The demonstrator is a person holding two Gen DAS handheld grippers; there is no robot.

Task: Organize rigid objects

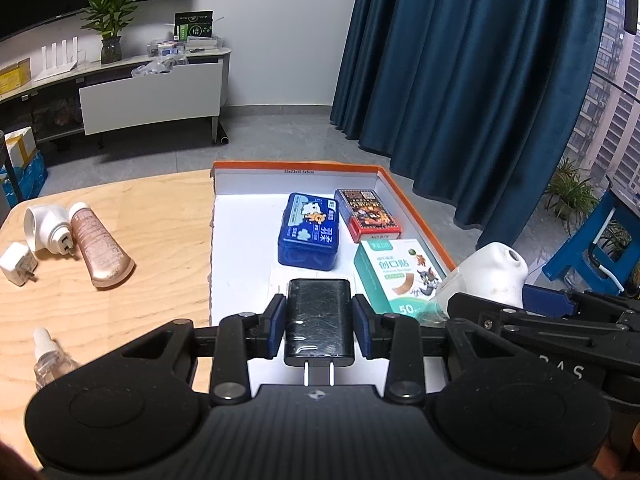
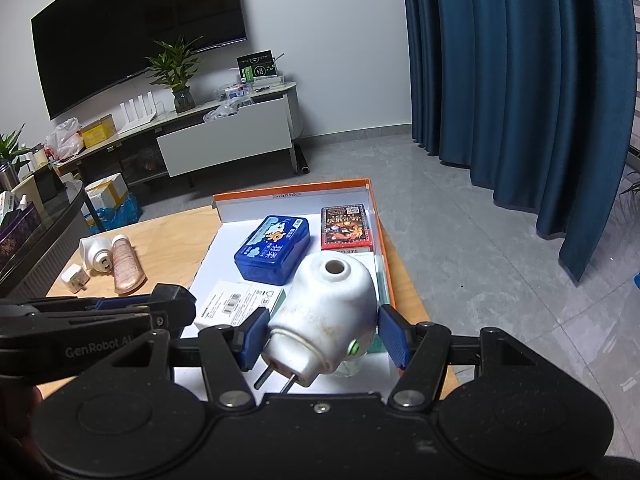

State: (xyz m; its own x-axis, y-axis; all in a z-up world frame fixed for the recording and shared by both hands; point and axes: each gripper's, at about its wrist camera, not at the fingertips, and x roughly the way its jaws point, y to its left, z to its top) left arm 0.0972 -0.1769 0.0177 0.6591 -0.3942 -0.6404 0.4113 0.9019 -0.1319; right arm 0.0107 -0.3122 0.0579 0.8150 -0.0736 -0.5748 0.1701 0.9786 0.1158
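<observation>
My left gripper (image 1: 320,314) is shut on a black plug-in charger (image 1: 320,320), prongs toward the camera, over the near part of a white tray with an orange rim (image 1: 296,165). My right gripper (image 2: 324,334) is shut on a white plug-in vaporizer (image 2: 328,308), prongs also toward the camera, above the tray's (image 2: 292,188) near right side. Inside the tray lie a blue tin (image 1: 310,232), a red card box (image 1: 368,214), a green-and-white plaster box (image 1: 394,276) and a flat white box (image 2: 236,304). The two grippers hang side by side.
On the wooden table (image 1: 160,280) left of the tray lie a second white vaporizer (image 1: 46,228), a pink tube (image 1: 100,248), a white charger (image 1: 16,264) and a small clear bottle (image 1: 46,356). Blue curtains (image 1: 460,80) hang beyond the table; the floor drops away on the right.
</observation>
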